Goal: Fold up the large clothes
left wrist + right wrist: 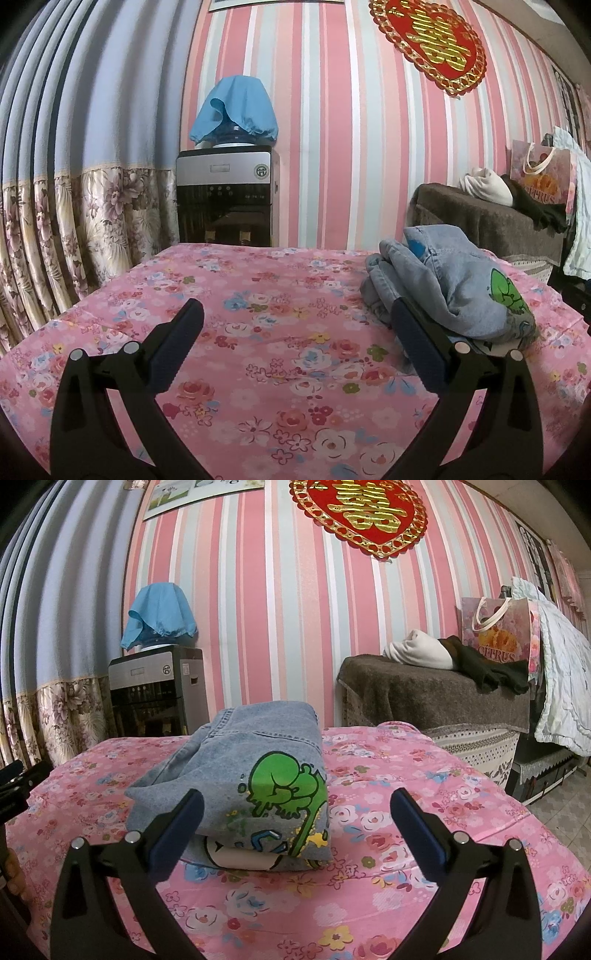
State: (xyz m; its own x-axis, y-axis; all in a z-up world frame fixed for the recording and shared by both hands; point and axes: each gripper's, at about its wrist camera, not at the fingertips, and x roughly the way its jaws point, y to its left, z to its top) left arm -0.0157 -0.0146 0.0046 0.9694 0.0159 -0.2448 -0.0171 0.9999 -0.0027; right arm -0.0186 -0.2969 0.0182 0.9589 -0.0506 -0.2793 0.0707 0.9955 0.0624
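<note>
On the counter, toward its right side as the left view shows it: one denim garment (pixel 258 775), pale blue with a green cartoon print, folded into a thick, compact bundle. Layers are stacked; a cream-coloured printed panel shows at the bottom of the near edge. The far-left part of the bundle looks looser and a little rumpled in the left view.

Counter (pixel 258 332): covered with a pink floral cloth, otherwise bare around the bundle.

Left tongs (pixel 295 321): spread wide, pinching nothing, held over bare cloth. The right-hand finger (pixel 417 339) stands just beside or against the bundle's near-left edge; contact cannot be told.

Right tongs (pixel 295 805): spread wide, pinching nothing, pointed at the bundle's near edge. The left-hand finger (pixel 177 830) overlaps the denim in view; whether it touches cannot be told.

Progress, judged: folding appears essentially done. The garment is reduced to a small packet and neither tool grips it. Remaining, at most: tidying the rumpled far-left layers or squaring the stack. No other unfolded garment shows on the counter.

Background: water dispenser (pixel 225 195) against the striped wall, brown-draped furniture (pixel 424 698) beyond the counter's far right corner, carrying assorted textiles.
</note>
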